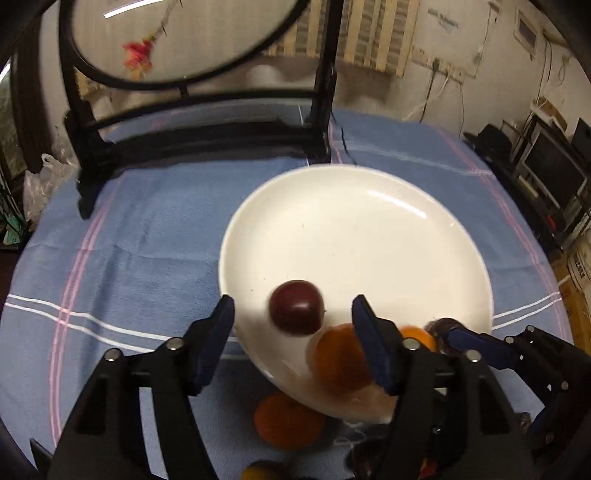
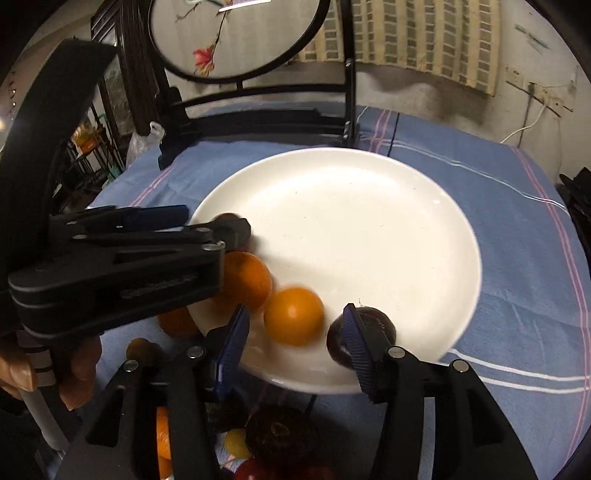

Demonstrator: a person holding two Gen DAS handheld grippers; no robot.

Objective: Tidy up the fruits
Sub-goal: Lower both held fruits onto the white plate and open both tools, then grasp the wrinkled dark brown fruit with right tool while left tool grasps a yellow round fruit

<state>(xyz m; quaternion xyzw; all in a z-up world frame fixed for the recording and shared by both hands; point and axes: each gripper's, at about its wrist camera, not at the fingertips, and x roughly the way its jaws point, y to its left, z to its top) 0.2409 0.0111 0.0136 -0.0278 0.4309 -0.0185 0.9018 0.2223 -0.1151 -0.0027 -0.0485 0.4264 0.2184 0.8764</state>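
Both pairs of blue-padded fingers stand parted over the near rim of a white plate (image 1: 369,229), and neither pair presses on anything.

In the left wrist view, the left gripper (image 1: 293,312) has a dark red plum (image 1: 296,307) lying free on the plate between its fingers, touching neither pad. Just beside the plum, toward the camera, an orange (image 1: 338,360) sits at the plate's near rim, partly behind the right-hand finger.

In the right wrist view, the right gripper (image 2: 293,321) frames a second orange (image 2: 293,315) on the plate, clear of both pads. A dark purple fruit (image 2: 373,332) lies on the plate behind the right-hand finger; whether the pad touches it cannot be told. The left gripper reaches in from the left side of that view, with the first orange beside its tip and a hand (image 2: 79,373) on its handle.

Off the plate, on the blue striped cloth (image 1: 147,236) that covers the table, another orange (image 1: 288,421) rests just beside the plate's near edge. Closer to the camera lie more fruits: a dark round one (image 2: 280,432), a small yellow one (image 2: 236,441) and something red, all partly hidden by the fingers.

Beyond the plate stands a black frame (image 2: 258,125) bearing a round embroidered screen (image 2: 229,33).
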